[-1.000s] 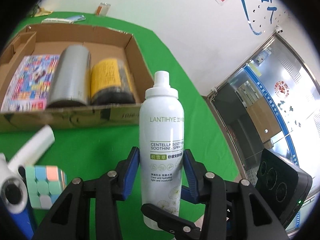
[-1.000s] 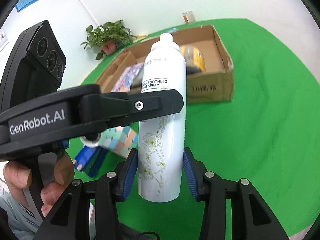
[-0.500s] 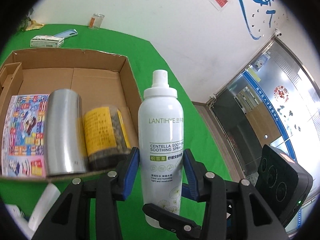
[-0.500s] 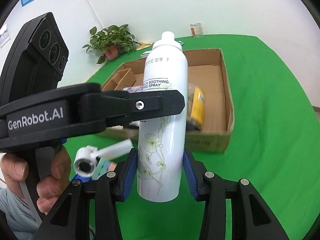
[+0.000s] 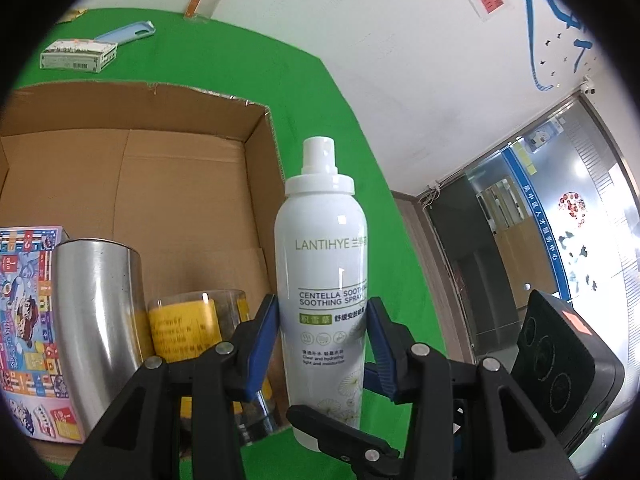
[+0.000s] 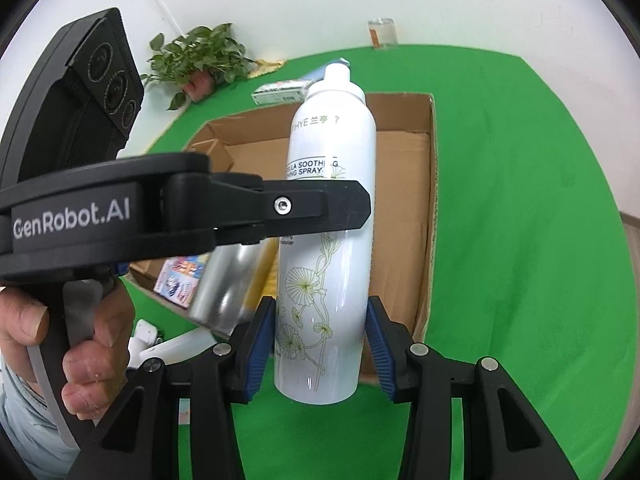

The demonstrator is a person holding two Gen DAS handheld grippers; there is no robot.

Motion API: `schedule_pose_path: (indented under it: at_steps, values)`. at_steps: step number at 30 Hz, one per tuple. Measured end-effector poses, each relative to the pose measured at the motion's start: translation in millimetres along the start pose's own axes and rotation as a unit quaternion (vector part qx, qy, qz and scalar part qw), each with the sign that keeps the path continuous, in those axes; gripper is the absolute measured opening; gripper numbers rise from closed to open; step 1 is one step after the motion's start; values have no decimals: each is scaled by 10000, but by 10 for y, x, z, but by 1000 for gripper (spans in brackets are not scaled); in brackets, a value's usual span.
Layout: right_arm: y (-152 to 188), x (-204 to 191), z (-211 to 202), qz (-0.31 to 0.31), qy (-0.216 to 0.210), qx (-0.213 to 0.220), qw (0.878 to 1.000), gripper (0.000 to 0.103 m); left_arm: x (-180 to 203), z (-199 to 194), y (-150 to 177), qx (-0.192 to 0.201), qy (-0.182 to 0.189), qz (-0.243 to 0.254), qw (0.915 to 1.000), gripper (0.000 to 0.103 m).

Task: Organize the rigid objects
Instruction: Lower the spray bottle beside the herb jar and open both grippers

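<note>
We count one spray bottle (image 5: pixel 322 280), one cardboard box (image 5: pixel 188 184), and in the box three things: one steel cup (image 5: pixel 94 320), one yellow-labelled jar (image 5: pixel 188 332), one colourful book (image 5: pixel 28 320). Beyond the box lie one small carton (image 5: pixel 78 56), one phone case (image 5: pixel 126 33) and one glass (image 5: pixel 204 2). One plant (image 6: pixel 200 56) (potted) too. Two grippers (image 5: pixel 322 344) (image 6: pixel 320 340).

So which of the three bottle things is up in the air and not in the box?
The white spray bottle, clamped upright by both grippers. The steel cup and yellow-labelled jar sit inside the cardboard box.
</note>
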State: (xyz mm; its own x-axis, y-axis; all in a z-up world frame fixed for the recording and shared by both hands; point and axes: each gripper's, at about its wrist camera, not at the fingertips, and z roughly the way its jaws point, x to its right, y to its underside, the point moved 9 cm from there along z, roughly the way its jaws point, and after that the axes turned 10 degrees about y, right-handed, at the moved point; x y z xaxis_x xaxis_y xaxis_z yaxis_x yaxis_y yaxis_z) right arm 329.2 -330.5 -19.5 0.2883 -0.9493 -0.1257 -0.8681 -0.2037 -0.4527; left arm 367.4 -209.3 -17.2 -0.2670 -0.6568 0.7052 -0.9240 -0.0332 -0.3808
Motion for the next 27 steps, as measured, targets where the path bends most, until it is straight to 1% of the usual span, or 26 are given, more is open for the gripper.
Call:
schedule_pose_path:
  at_steps: [2, 3, 5, 6, 10, 13, 17, 21, 22, 24, 25, 27]
  values:
    - [-11, 58, 104, 87, -12, -63, 9999, 43, -79, 117, 8, -137, -48, -80, 9999, 43]
    - [70, 112, 115, 116, 1, -109, 9999, 43, -123, 195, 27, -230, -73, -123, 9996, 43]
    - [98, 167, 216, 171, 33, -209, 9996, 43, -183, 304, 71, -340, -106, -177, 9992, 43]
    - [167, 194, 224, 184, 67, -260, 9995, 43, -207, 362, 102, -406, -125, -197, 9989, 43]
    - [189, 290, 340, 255, 153, -325, 9990, 43, -265, 466, 130, -461, -138, -283, 9984, 44]
    - [215, 325, 387, 245, 344, -355, 9985, 43, -313, 514, 128, -539, -211, -263, 9980, 44]
    - [221, 342, 383, 328, 422, -316, 9981, 43, -338, 531, 101, -604, -229, -277, 9975, 44]
    - [249, 325, 381, 469, 568, -263, 9969, 44, -326, 464, 105, -502, -551, 3, 9972, 44]
    - [269, 315, 363, 468, 607, -267, 9967, 45, -300, 433, 109, -469, -550, 54, 9974, 44]
    - [305, 290, 285, 402, 713, -173, 9965, 49, -225, 310, 114, -342, -532, 233, 9977, 44]
    - [324, 269, 233, 361, 749, -104, 9965, 53, -183, 223, 118, -235, -554, 354, 9976, 45]
    - [377, 225, 92, 321, 847, 116, 9958, 63, -76, -55, 159, 135, -647, 721, 9952, 45]
